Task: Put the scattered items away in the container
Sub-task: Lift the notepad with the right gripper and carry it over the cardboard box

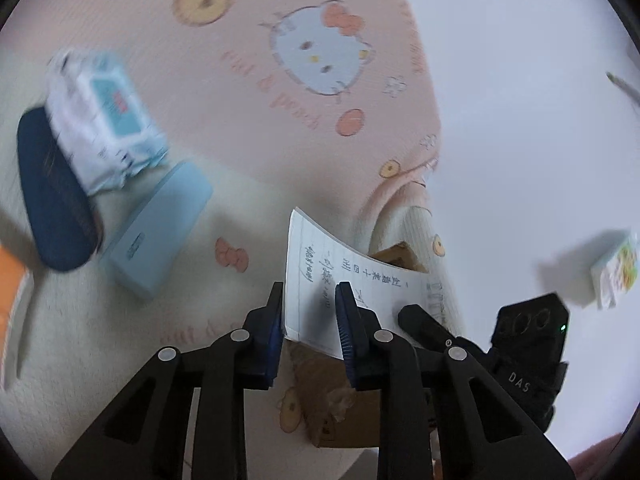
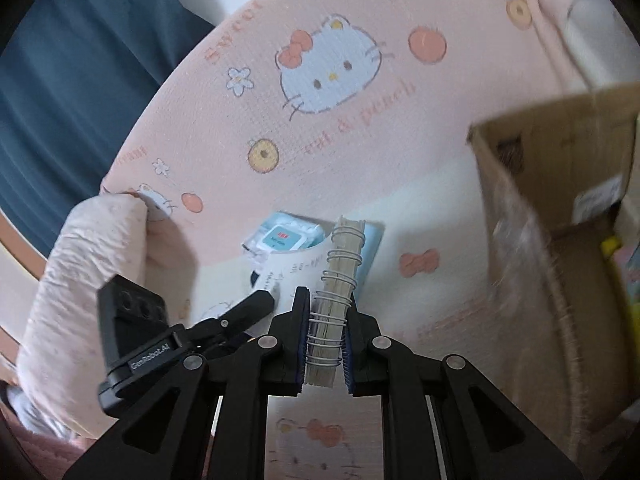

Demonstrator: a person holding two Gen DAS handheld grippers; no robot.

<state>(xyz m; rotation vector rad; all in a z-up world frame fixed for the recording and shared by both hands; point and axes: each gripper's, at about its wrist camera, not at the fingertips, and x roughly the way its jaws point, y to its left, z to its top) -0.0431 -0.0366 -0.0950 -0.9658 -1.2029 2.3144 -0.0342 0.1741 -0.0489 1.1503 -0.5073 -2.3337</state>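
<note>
Right wrist: right jaws clamp notebook [image 2: 334,320] spine; left jaws pinch its page edge.

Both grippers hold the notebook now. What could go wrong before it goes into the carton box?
1. The left gripper pinches only loose pages of the spiral notebook, while the right gripper clamps its coil; pulling apart could tear paper.
2. The cardboard box has a raised flap, which the notebook might catch.
3. Both views are blurred, so motion seems fast.
</note>
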